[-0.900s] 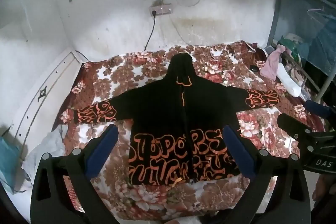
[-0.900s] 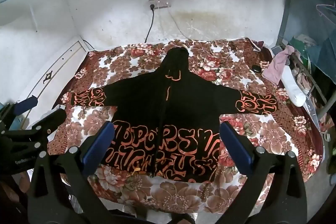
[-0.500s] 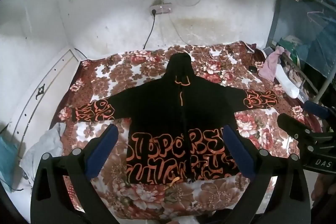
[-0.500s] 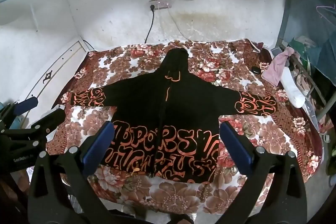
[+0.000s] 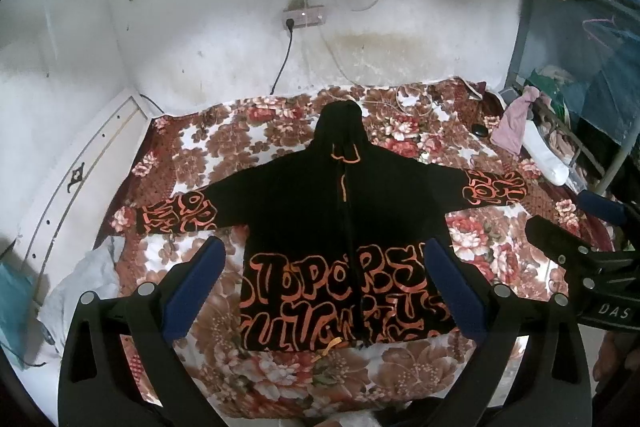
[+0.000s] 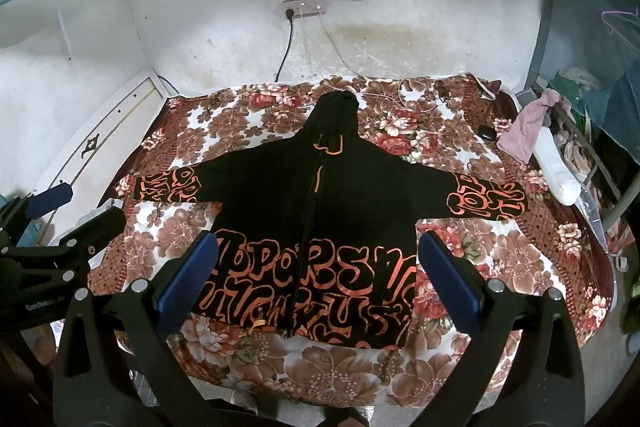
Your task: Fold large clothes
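Note:
A black hooded jacket with orange lettering point(image 5: 340, 227) lies spread flat on the floral bed cover point(image 5: 240, 155), hood toward the wall, both sleeves stretched out sideways. It also shows in the right wrist view point(image 6: 312, 219). My left gripper point(image 5: 324, 259) is open and empty, held above the near edge of the bed. My right gripper point(image 6: 318, 251) is open and empty too, beside it. Each gripper shows at the side of the other's view: the right one point(image 5: 592, 239), the left one point(image 6: 52, 227). Neither touches the jacket.
A white wall with a power strip and cable point(image 5: 302, 17) is behind the bed. A metal rack with clothes point(image 5: 560, 131) stands at the right. A pink cloth point(image 6: 528, 123) and a white roll point(image 6: 558, 167) lie at the bed's right edge. White cloth point(image 5: 80, 283) lies at the left.
Both grippers have drawn back and up slightly, so the jacket sits a little farther and lower in both views. The jacket has not moved. Both grippers stay open.

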`<state>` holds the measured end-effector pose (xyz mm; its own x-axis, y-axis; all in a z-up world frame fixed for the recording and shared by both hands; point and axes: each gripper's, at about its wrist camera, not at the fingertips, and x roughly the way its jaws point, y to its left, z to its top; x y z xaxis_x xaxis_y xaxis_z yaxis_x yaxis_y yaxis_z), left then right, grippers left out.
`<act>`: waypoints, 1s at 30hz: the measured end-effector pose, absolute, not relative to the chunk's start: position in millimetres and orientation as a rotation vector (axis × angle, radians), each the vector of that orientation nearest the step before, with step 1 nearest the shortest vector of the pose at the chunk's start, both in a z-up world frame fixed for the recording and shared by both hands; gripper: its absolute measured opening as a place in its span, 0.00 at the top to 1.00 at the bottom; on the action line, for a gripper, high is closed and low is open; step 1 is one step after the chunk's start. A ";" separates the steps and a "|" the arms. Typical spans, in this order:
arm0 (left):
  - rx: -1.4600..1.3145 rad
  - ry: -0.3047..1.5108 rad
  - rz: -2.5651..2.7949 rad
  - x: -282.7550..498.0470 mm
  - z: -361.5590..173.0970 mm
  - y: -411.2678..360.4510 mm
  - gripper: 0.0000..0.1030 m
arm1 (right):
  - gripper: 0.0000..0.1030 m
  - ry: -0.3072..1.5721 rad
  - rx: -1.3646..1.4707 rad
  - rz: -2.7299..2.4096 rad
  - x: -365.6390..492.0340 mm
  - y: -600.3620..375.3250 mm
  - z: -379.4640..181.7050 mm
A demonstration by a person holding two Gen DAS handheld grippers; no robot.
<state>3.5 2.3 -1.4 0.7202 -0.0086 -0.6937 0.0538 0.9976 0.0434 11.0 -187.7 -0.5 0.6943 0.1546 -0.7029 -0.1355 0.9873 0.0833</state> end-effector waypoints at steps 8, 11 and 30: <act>0.059 0.768 -0.036 2.5 0.3 2.7 0.05 | 0.05 0.786 0.026 0.159 10.6 -187.4 -1.8; 0.059 0.769 -0.037 2.0 -0.2 2.4 0.05 | 0.05 0.787 0.025 0.160 10.2 -188.0 -2.0; 0.037 0.752 -0.003 -4.3 1.0 1.0 0.05 | 0.05 0.785 0.015 0.168 20.6 -194.7 11.2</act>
